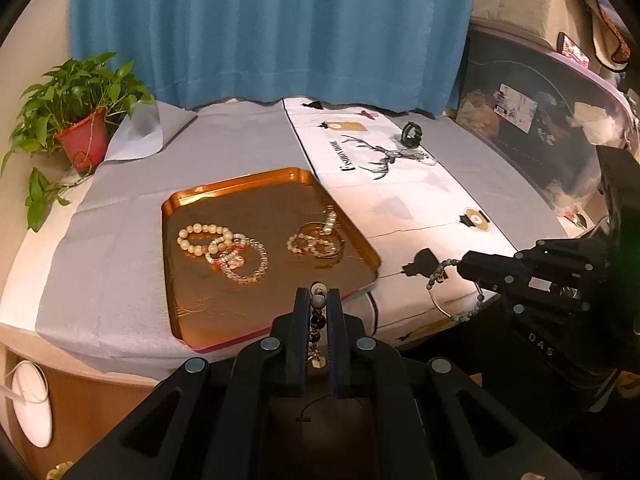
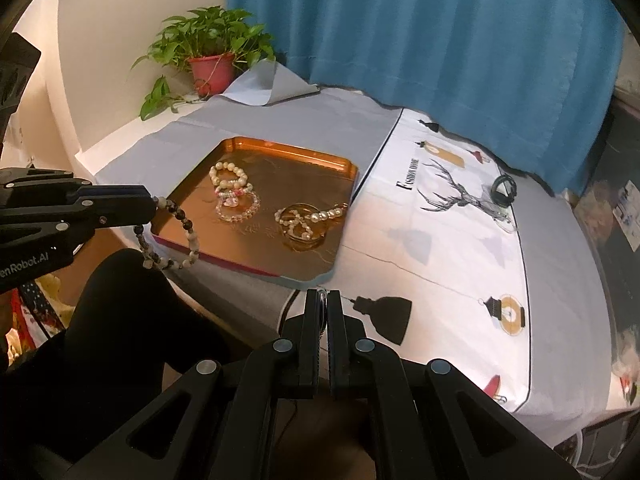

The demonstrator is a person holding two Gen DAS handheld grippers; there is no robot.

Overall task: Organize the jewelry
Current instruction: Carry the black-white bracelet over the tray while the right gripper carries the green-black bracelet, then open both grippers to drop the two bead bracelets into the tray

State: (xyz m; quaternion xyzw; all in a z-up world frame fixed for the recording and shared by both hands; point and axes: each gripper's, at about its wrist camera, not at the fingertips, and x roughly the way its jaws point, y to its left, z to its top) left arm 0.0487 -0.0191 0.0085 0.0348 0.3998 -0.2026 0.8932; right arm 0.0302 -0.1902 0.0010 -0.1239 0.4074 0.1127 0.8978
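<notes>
Left gripper (image 1: 318, 300) pinches a dark beaded bracelet (image 2: 176, 236); right gripper (image 2: 324, 300) pinches a green beaded bracelet (image 1: 440, 276), at the copper tray's (image 1: 176, 280) five o'clock.

Two grippers, left (image 1: 318, 300) and right (image 2: 324, 302), each hold one bracelet: a dark-and-white one (image 2: 176, 232) and a green one (image 1: 452, 292). One tray (image 1: 224, 200) carries at least five bracelets; overlap hides the exact count. One plant (image 1: 76, 100), one curtain (image 1: 260, 28), one black ring (image 1: 411, 134)
</notes>
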